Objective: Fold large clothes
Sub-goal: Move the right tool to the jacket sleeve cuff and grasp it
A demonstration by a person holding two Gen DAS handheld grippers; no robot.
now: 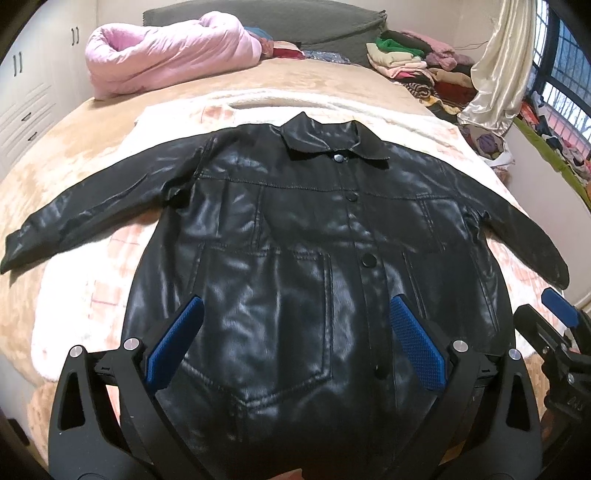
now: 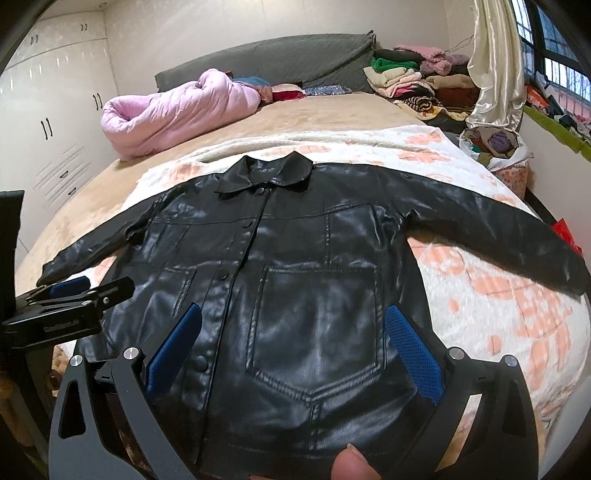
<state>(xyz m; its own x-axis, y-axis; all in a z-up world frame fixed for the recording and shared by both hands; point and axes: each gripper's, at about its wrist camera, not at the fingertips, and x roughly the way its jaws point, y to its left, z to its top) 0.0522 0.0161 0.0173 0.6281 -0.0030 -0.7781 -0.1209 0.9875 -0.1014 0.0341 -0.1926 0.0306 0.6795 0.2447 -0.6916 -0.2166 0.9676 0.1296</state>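
Observation:
A black leather jacket [image 1: 295, 229] lies flat, front up and buttoned, on a white and pink blanket [image 1: 88, 288] on the bed, both sleeves spread out sideways. It also shows in the right wrist view [image 2: 317, 280]. My left gripper [image 1: 295, 339] is open and empty, hovering over the jacket's lower hem, left of the button line. My right gripper [image 2: 295, 347] is open and empty over the hem's right pocket. Each gripper shows at the edge of the other's view: the right gripper [image 1: 557, 310] and the left gripper [image 2: 70, 291].
A rolled pink quilt [image 1: 166, 51] lies at the head of the bed by the grey headboard [image 1: 295, 18]. Piles of folded clothes [image 1: 417, 62] sit at the back right. A cream curtain [image 1: 495, 70] and window are on the right, white wardrobes [image 2: 55, 110] on the left.

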